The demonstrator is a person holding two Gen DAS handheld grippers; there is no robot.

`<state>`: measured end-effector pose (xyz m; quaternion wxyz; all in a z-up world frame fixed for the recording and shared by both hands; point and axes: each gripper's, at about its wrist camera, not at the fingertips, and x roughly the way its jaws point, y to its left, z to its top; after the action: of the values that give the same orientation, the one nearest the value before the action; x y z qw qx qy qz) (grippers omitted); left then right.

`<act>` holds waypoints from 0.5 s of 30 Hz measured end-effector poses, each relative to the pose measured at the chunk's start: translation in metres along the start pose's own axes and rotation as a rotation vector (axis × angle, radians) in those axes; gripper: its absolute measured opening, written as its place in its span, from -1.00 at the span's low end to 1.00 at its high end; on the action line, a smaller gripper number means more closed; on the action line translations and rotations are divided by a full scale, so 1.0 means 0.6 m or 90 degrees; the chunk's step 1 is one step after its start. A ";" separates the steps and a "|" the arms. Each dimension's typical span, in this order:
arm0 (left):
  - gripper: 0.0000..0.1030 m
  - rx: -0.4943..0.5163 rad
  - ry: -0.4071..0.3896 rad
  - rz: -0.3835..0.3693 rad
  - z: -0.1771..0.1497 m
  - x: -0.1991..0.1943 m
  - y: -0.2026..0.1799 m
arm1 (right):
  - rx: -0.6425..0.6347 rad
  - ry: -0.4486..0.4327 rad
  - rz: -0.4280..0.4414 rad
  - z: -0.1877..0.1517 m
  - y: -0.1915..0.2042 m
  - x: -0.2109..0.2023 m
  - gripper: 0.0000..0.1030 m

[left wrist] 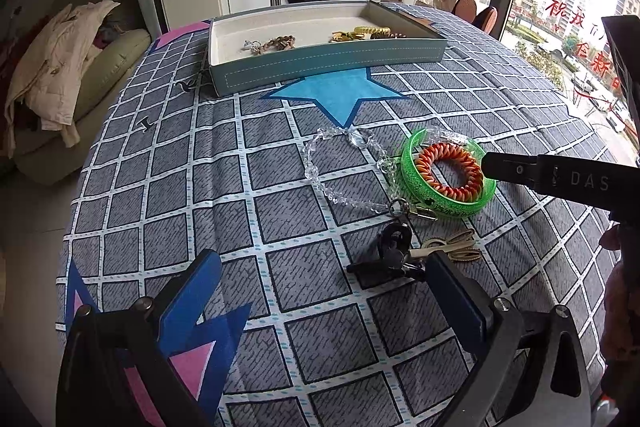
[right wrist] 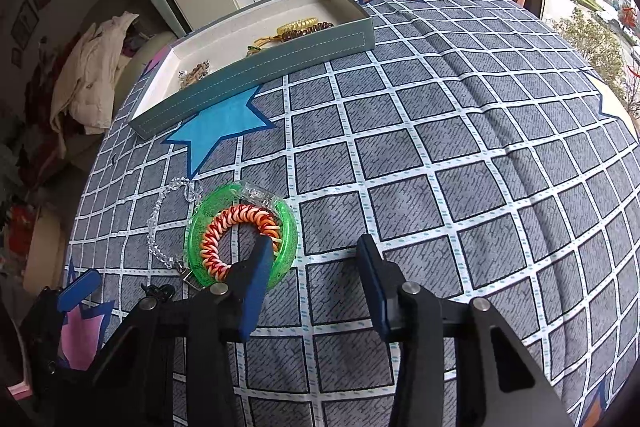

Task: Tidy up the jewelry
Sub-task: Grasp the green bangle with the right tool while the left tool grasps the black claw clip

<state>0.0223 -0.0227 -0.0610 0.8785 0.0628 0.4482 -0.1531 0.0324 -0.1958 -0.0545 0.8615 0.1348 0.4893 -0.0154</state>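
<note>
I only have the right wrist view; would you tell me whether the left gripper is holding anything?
Observer: No. The left gripper is open and empty, just above the cloth.
Operator: Thank you. Does anything lie close to it that I might miss?
Observer: Yes. What looks like a black key bunch lies by its right finger, and a beige loop sits beside that, nearer the green bangle.
</note>
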 end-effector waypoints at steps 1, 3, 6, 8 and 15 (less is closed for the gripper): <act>1.00 0.000 0.001 0.001 0.000 0.002 0.000 | -0.001 0.000 -0.001 0.000 0.000 0.000 -0.12; 1.00 0.002 0.002 0.002 0.001 0.005 -0.002 | -0.003 0.003 0.001 0.002 -0.001 0.000 -0.12; 1.00 0.009 0.009 0.008 0.002 0.011 -0.006 | -0.021 0.007 -0.002 0.004 0.006 0.002 -0.12; 1.00 0.009 0.011 0.012 0.003 0.015 -0.006 | -0.035 0.008 -0.008 0.007 0.011 0.004 -0.12; 0.89 0.014 0.009 0.007 0.003 0.017 -0.008 | -0.058 0.015 -0.019 0.020 0.020 0.012 -0.17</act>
<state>0.0280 -0.0299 -0.0681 0.8754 0.0759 0.4526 -0.1523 0.0482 -0.1862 -0.0519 0.8606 0.0885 0.5015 -0.0043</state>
